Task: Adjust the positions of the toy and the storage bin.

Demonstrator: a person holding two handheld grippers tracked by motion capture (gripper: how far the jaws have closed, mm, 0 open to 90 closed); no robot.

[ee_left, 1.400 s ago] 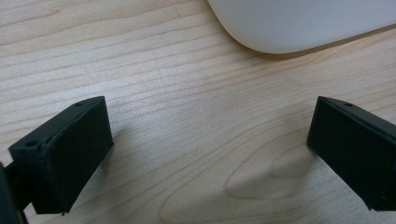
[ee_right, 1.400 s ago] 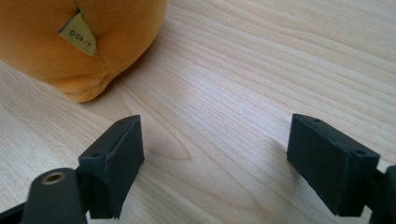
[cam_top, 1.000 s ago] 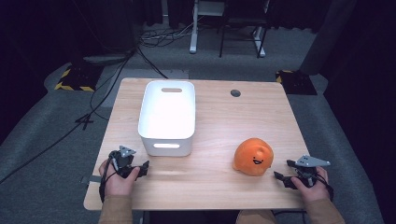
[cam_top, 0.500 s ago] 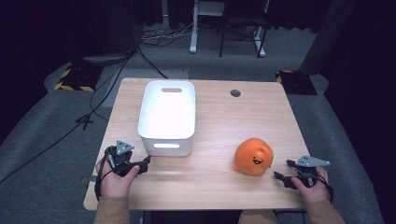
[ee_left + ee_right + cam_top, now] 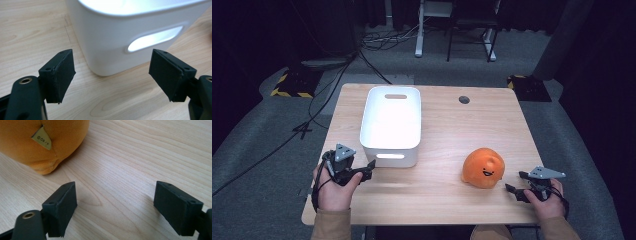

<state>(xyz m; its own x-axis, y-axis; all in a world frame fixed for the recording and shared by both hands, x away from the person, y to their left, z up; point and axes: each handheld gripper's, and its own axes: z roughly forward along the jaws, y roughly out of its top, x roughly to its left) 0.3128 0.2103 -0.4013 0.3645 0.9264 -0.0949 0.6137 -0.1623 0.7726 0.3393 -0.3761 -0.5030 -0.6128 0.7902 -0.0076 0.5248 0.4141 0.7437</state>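
White bin [image 5: 391, 122], wooden table [image 5: 447, 195], grey floor [image 5: 267, 195]

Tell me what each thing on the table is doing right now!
White bin: upright on the table, looks empty.
Orange plush toy: resting on the table, smiling face toward the person, untouched.
Left hand-held gripper: open, its jaws have just been closing, nothing between them, pointing at the bin's near end.
Right hand-held gripper: open, empty, beside the toy.
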